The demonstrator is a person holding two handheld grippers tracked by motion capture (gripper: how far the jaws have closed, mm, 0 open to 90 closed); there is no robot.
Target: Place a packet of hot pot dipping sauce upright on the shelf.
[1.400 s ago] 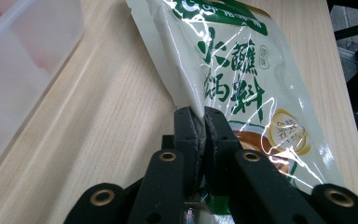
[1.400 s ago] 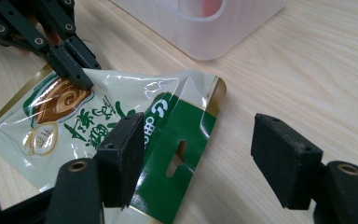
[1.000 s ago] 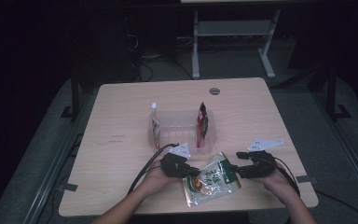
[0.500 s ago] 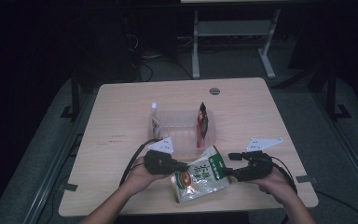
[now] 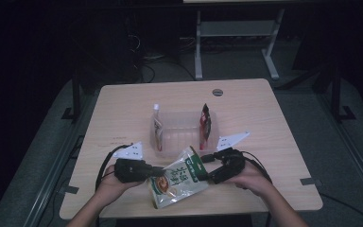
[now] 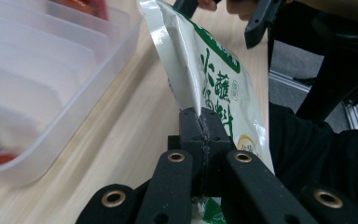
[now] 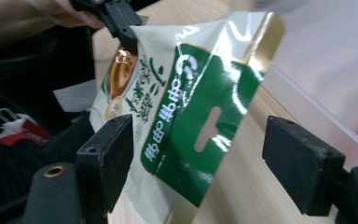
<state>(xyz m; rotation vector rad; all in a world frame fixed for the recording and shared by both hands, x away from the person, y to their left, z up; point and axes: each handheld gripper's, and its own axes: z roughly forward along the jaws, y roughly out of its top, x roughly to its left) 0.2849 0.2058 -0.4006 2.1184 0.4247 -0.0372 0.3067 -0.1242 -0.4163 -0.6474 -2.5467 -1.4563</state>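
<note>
Left gripper (image 6: 200,122) clamps pouch (image 5: 179,176) edge; right gripper (image 7: 200,158) jaws just opening, pads clear. Risk: pouch swings (single-corner hold), misses bin (image 5: 182,126).

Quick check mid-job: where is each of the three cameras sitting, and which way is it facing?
High view: above the near table edge, looking forward and down; both forearms, left gripper, right gripper.
Left gripper view: on the left gripper, looking along shut jaws pinching the green-and-cream foil snack pouch.
Right gripper view: on the right gripper, jaws apart and just opening, pouch's green top between them, not pressed.
Shared: the pouch, clear plastic divided bin.
</note>
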